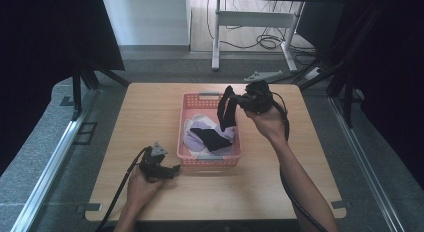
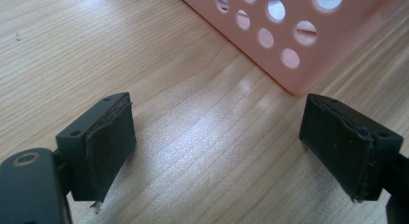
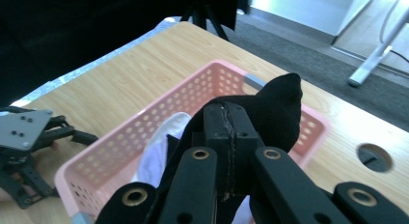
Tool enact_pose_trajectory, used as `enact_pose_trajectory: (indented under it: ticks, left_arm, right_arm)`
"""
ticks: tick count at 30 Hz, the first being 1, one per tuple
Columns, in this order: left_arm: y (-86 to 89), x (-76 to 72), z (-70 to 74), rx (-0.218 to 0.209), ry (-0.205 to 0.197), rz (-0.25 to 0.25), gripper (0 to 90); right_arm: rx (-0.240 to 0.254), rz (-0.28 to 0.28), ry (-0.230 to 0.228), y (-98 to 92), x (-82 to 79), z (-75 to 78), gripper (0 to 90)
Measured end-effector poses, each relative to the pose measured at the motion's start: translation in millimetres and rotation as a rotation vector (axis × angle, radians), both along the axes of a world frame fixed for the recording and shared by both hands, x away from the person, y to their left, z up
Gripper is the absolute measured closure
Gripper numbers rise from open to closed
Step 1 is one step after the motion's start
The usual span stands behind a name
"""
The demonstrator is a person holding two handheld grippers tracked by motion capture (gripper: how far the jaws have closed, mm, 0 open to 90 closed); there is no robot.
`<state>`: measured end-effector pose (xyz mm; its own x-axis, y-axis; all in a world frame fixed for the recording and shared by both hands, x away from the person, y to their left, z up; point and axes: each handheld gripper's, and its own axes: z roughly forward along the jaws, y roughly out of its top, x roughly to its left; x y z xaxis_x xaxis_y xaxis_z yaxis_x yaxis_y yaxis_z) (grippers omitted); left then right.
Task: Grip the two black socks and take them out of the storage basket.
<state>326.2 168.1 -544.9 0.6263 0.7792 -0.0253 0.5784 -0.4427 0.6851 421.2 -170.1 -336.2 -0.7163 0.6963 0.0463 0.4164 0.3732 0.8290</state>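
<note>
A pink perforated basket stands mid-table with pale lilac and white garments and a black sock inside. Above the basket's right side my right gripper is shut on another black sock, which hangs down from the jaws over the basket. In the right gripper view the jaws meet with that black sock bunched beyond them, over the pink basket. My left gripper rests on the table by the basket's near left corner, open; its pads stand wide apart over bare wood beside the basket's corner.
The wooden table has bare room left and right of the basket. A round cable hole sits in the tabletop in the right gripper view. A white desk frame and cables lie on the floor beyond the far edge.
</note>
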Motion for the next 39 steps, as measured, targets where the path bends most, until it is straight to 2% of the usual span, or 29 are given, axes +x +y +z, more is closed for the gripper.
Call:
enact_pose_trajectory:
  ticks: [3,5,15,22,29,39]
  left_arm:
    - [0.0,0.0,0.0,0.0,0.0,0.001,12.1]
    - [0.0,0.0,0.0,0.0,0.0,0.0,12.2]
    - [-0.2,-0.1,-0.1,-0.003,0.0,0.001,12.2]
    - [-0.2,-0.1,-0.2,-0.003,-0.001,0.001,12.2]
    - [0.1,0.0,0.0,0.001,0.0,-0.002,12.2]
    - [0.2,-0.1,0.1,0.003,0.002,-0.003,12.2]
  right_arm:
    - [0.0,-0.039,-0.001,-17.8,-0.5,-0.1,90.0]
    - [0.001,-0.046,-0.001,-21.0,-0.6,0.0,90.0]
    - [-0.001,-0.134,-0.014,-60.1,-3.6,1.3,90.0]
    - [-0.013,-0.197,-0.008,-87.6,-5.8,-6.8,90.0]
    - [-0.029,-0.261,0.028,-113.3,-5.7,-29.4,90.0]
    - [-0.054,-0.318,0.095,-132.5,-2.0,-79.6,90.0]
